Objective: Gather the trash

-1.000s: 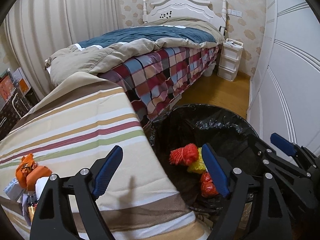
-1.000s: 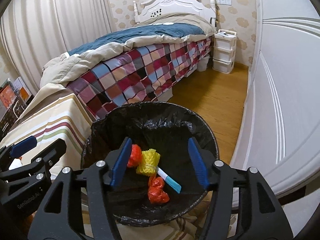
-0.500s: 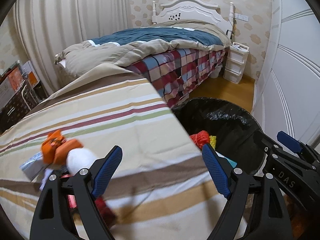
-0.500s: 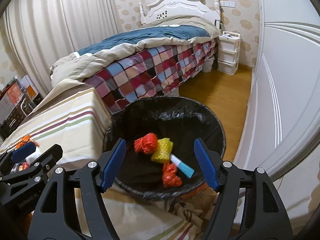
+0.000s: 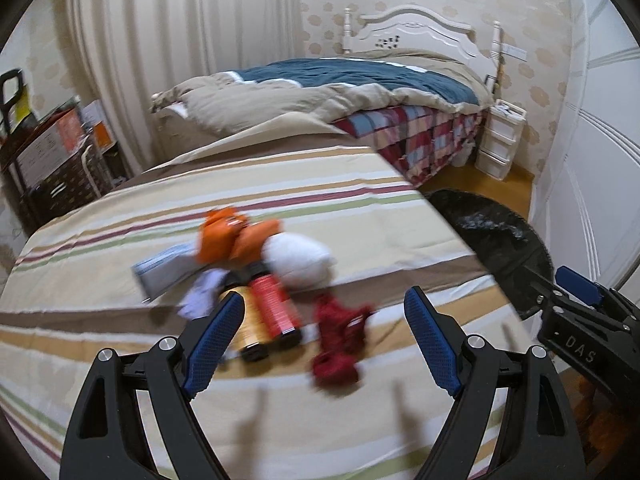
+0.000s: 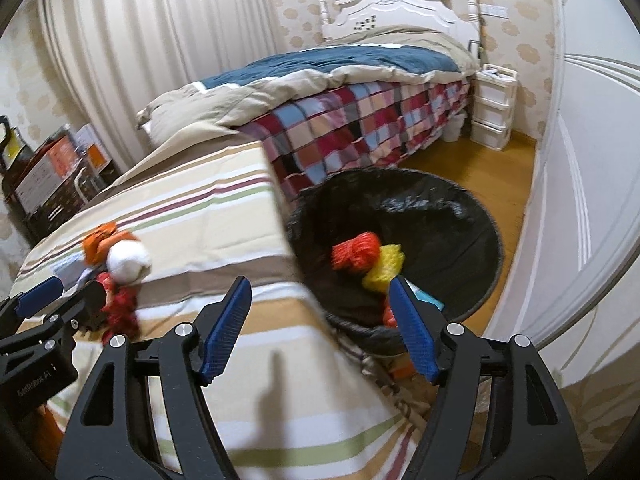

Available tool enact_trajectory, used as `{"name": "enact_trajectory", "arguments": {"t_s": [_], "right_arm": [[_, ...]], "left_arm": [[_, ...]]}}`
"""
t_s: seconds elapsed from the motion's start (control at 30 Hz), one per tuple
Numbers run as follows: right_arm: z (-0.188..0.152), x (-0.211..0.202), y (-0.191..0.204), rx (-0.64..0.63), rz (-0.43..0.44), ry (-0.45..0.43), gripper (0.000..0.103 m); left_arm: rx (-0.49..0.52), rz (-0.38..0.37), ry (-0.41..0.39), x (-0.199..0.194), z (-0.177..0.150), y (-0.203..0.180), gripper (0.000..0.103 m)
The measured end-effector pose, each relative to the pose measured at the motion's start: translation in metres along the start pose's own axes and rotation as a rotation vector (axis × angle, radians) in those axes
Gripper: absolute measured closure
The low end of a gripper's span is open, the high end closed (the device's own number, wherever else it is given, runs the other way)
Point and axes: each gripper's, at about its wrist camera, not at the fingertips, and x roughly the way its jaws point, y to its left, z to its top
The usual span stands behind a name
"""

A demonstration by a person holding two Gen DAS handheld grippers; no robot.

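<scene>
Plainly, the chief risk lies in how tightly the trash is bunched. The left gripper [image 5: 324, 340] stands wide open with nothing between its jaws, and just ahead of its tips lie a dark red net wad [image 5: 340, 344] and, toward its left finger, a red tube [image 5: 276, 312] pressed against a yellowish one [image 5: 246, 326]. Closing there could catch two pieces at once or nudge a tube so that it rolls over the striped cloth [image 5: 320, 184]; the net wad looks soft and stringy, so it could snag or slip from a shallow pinch.

Further ahead of that gripper sit a white soft bundle [image 5: 298, 260], crumpled orange wrappers [image 5: 232, 234] and a flat pale packet [image 5: 168, 272], all touching or overlapping; motion blur leaves their edges unclear.

The right gripper [image 6: 320, 330] is also open and empty, over the cloth's edge. The black-lined bin [image 6: 472, 208] sits ahead and to its right, holding an orange-red net [image 6: 356, 254], a yellow net [image 6: 386, 266] and more. A piece released short of the rim would land on the floor.
</scene>
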Motion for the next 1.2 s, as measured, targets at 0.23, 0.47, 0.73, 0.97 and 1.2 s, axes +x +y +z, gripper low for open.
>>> {"name": "enact_trajectory", "arguments": {"t_s": [0.23, 0.47, 0.73, 0.97, 1.2], "right_arm": [[-0.007, -0.003, 0.035, -0.059, 0.043, 0.013, 0.034], [-0.012, -0.006, 0.074, -0.133, 0.084, 0.019, 0.034], [-0.024, -0.004, 0.119, -0.222, 0.138, 0.057, 0.034], [-0.033, 0.008, 0.143, -0.280, 0.155, 0.103, 0.034], [-0.036, 0.024, 0.149, -0.291, 0.159, 0.167, 0.054]], "left_arm": [[-0.071, 0.072, 0.004, -0.015, -0.016, 0.050, 0.021], [-0.136, 0.124, 0.016, -0.020, -0.031, 0.091, 0.021], [-0.196, 0.158, 0.034, -0.022, -0.046, 0.127, 0.021], [-0.226, 0.164, 0.045, -0.017, -0.050, 0.142, 0.021], [-0.229, 0.159, 0.057, -0.010, -0.048, 0.146, 0.021]]}}
